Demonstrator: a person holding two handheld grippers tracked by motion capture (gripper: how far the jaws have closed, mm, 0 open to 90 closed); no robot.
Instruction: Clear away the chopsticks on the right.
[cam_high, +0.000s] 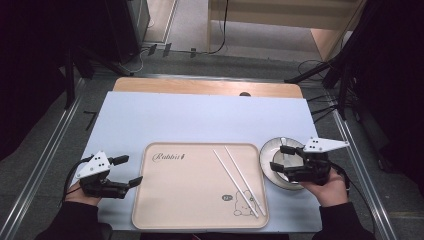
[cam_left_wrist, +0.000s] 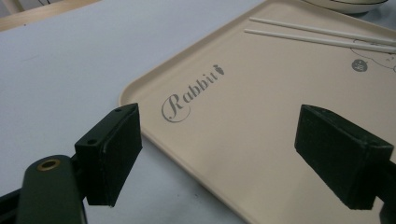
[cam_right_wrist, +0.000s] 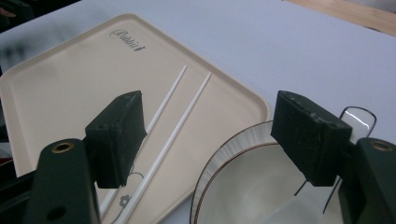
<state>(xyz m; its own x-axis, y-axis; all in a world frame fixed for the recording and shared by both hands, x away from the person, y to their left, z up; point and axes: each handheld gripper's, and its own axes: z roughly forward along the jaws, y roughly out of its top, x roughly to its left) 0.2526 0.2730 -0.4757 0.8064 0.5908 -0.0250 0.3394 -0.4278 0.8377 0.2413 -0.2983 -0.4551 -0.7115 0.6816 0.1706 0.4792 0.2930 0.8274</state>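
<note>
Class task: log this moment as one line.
left tongs: open, by beige plastic tray | right tongs: open over white round bowl | white chopsticks: on tray

Bright, even table light — dark surroundings, soft blur up close

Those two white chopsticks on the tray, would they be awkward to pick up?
Probably. The chopsticks look thin, stiff and smooth, so they may slip between the jaws. They lie flat on the tray, leaving little to get under. Being slim and perhaps round, a nudge might roll them, though the tray's raised rim should stop them.
</note>
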